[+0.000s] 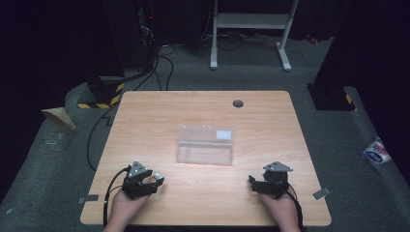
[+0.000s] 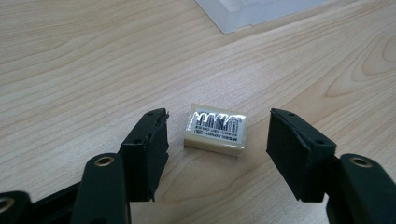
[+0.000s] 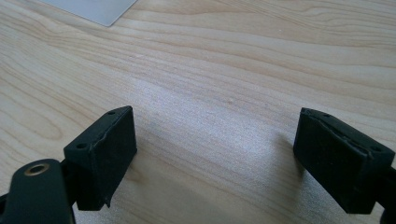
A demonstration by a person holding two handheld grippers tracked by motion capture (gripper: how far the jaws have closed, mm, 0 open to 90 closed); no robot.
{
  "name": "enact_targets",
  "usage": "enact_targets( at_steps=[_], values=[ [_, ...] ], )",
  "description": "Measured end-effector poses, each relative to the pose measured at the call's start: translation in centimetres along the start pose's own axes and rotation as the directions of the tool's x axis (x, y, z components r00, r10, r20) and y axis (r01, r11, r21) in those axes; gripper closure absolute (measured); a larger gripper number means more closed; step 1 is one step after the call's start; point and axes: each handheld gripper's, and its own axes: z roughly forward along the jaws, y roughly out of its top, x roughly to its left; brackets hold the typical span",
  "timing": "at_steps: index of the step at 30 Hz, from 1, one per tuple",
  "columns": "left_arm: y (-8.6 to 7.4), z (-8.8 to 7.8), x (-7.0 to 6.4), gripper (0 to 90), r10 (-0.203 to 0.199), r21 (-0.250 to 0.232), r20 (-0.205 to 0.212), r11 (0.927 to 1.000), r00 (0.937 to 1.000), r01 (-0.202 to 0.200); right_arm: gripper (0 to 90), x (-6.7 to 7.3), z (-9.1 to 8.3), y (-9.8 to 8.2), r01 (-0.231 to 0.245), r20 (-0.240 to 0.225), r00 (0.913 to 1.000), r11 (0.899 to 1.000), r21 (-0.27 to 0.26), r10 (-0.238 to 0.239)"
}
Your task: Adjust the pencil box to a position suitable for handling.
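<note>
The left gripper (image 2: 217, 135) stands with jaws apart around an eraser (image 2: 215, 128) lying flat on the table (image 2: 70, 60), pads clear of both its ends; the right gripper (image 3: 215, 154) gapes wide over bare wood

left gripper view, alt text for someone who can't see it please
A small cream eraser with a printed sleeve lies on a pale wooden table, between the open black jaws of the left hand-held gripper, untouched. A clear plastic box sits at the top edge.
</note>
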Motion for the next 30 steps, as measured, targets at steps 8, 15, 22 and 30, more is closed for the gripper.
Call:
enact_targets(
  at_steps=[8,15,22,30],
  values=[
    [-0.26,0.49,-0.36,38.2,0.042,-0.001,-0.035,0.9991,0.9985,-0.042,13.1,0.02,-0.01,-0.01,-0.001,0.001,1.0000,1.000,0.000,0.001],
    [-0.33,0.68,-0.76,39.6,0.068,-0.007,-0.051,0.9976,0.9964,-0.069,13.2,0.03,-0.01,-0.02,0.002,0.006,1.0000,1.000,-0.001,-0.002],
    [-0.33,0.74,-0.99,41.6,0.084,-0.016,-0.058,0.9962,0.9947,-0.086,13.2,0.03,-0.01,-0.02,0.002,0.006,1.0000,1.000,-0.002,-0.002],
    [-0.36,0.72,-0.93,45.1,0.084,-0.019,-0.047,0.9962,0.9953,-0.085,13.2,0.03,-0.01,-0.02,0.002,0.006,1.0000,1.000,-0.001,-0.002]
  ],
)
